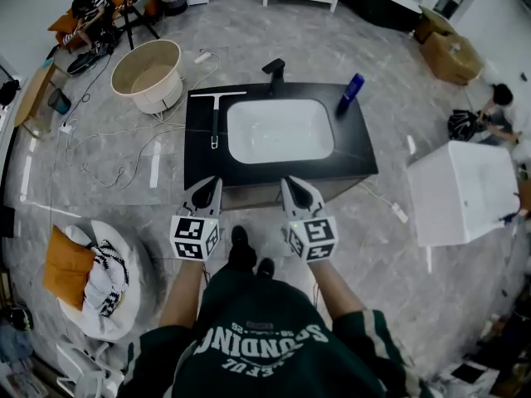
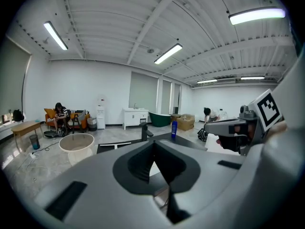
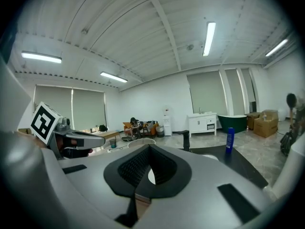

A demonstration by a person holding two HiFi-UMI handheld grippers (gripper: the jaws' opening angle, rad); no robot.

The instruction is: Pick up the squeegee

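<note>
**Head view.** The person stands before a black counter (image 1: 358, 154) with a white basin (image 1: 280, 131) set into it. Both forearms reach forward from the body, roughly parallel. The left gripper (image 1: 207, 186) and right gripper (image 1: 292, 186) are held side by side over the counter's near edge, noses tilted a little toward each other and marker cubes nearest the body. The squeegee (image 1: 215, 121) lies flat on the counter's left part, just beside the basin. Its pale blade lies across the far end and its handle points toward the person. It is well apart from both grippers. A faucet (image 1: 274, 71) stands behind the basin and a blue bottle (image 1: 351, 94) at the far right corner.

**Left gripper view.** The jaws of the left gripper (image 2: 153, 149) are pressed together, with nothing between them. They aim nearly level across the counter. The squeegee's blade shows beyond them to the left, and the right gripper is alongside.

**Right gripper view.** The right gripper (image 3: 148, 151) also has its jaws closed and empty. The left gripper is seen at the left edge.
</note>
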